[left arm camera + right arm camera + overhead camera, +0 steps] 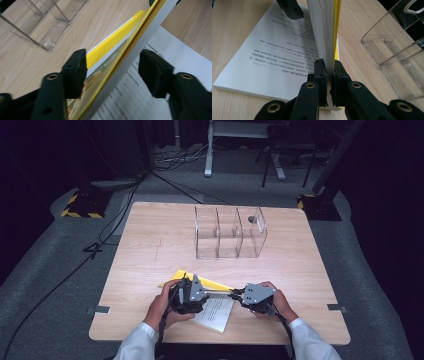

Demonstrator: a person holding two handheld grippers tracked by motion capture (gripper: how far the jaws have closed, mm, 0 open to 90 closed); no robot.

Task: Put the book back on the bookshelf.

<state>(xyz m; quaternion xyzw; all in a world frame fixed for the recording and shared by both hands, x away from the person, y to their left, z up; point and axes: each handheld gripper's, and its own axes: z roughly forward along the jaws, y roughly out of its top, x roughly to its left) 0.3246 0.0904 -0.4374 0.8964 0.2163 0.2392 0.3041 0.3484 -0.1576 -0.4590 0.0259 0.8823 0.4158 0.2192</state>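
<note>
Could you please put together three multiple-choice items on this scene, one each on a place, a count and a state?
1. Where does the clear organizer stand?
A. Beyond the book, toward the table's far edge
B. On the floor
C. Under the book

2. How many compartments does the organizer have?
A. One
B. Three
C. Six

3. How does the right gripper stand to the book?
A. Open, far from it
B. Lying flat on its cover
C. Shut on its raised part

Key: 1 A, the high view shows it on the table beyond the book and the hands. 2 B, two dividers split it in three. 3 C, in the right gripper view the jaws clamp the pages and yellow cover, while the left gripper straddles them with its jaws apart.
</note>
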